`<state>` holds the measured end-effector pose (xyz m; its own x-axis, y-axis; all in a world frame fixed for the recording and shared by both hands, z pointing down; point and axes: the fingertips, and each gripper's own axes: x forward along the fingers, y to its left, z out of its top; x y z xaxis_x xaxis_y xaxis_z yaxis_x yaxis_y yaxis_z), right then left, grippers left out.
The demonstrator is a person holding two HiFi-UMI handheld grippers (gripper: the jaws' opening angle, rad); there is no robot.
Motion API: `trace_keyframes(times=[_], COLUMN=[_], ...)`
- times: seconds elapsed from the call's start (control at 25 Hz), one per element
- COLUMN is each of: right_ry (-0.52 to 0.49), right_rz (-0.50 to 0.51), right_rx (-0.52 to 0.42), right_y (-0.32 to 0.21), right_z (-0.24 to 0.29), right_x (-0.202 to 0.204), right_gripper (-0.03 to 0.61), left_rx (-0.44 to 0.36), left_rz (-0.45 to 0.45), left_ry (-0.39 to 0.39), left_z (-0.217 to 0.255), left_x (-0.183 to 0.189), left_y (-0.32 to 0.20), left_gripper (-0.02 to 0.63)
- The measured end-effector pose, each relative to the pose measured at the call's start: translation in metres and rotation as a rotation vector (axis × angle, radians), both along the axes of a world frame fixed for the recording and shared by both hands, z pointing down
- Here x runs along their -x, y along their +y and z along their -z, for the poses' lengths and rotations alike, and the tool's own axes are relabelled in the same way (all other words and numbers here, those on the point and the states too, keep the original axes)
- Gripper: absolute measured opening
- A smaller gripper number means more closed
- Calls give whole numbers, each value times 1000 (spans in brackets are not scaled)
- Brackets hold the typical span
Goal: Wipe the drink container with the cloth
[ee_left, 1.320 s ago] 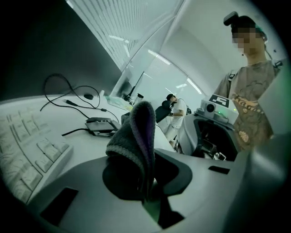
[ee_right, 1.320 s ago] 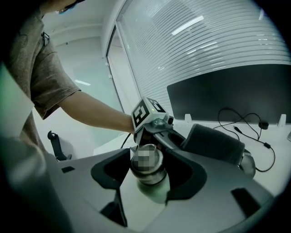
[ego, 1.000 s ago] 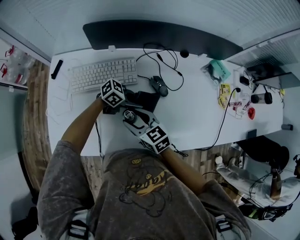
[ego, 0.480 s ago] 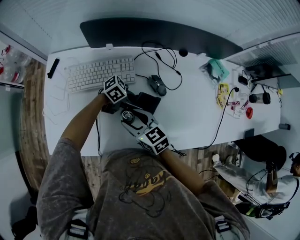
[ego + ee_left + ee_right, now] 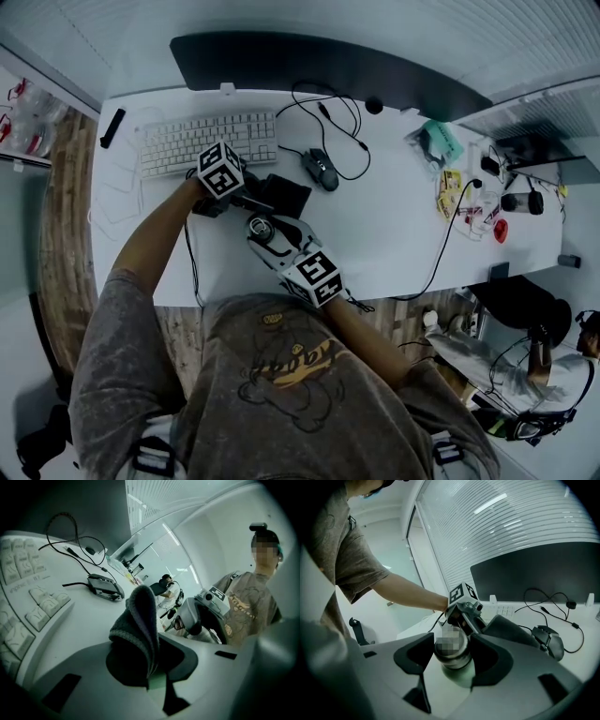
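Note:
In the head view, my right gripper [image 5: 269, 236] is shut on a metal drink container [image 5: 262, 228] over the white desk [image 5: 394, 234], just ahead of the person's chest. Its own view shows the container [image 5: 452, 652] between the two jaws, top end pointing away from the camera. My left gripper [image 5: 255, 194] is shut on a dark cloth [image 5: 287, 195] just beyond the container. In the left gripper view the folded cloth [image 5: 136, 627] sticks up from the jaws, and the container [image 5: 190, 617] is close behind it. I cannot tell whether cloth and container touch.
A white keyboard [image 5: 208, 141] lies left of the cloth and a black mouse [image 5: 320, 170] with looping cables lies to its right. A dark monitor [image 5: 319, 70] lines the desk's back. Small clutter [image 5: 459, 183] sits at the far right, and a seated person [image 5: 506, 366] is beyond the desk's corner.
My left gripper with the cloth has shifted slightly toward the keyboard. The right gripper and the container have stayed almost where they were.

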<state>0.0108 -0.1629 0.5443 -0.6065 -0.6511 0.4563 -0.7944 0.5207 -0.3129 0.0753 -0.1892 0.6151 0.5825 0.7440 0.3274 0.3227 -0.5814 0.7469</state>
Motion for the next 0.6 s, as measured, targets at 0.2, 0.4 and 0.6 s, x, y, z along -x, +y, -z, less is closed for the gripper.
trace_keyframes(times=[0.2,0.4,0.6], right_ry=[-1,0,4], right_rz=[0,-4,-9], right_rx=[2,4,3], right_y=[0,0,0], right_z=[0,0,0], right_x=[1,1,-1], right_gripper=[247,247,247], left_rx=[-27,-63,-120], left_rz=[-8,-13,-4], left_ry=[-12,-14,-18], left_z=[-6,-7,-7], left_x=[12,20,32], left_y=[-5,-7,-8], left_gripper=[52,52,52])
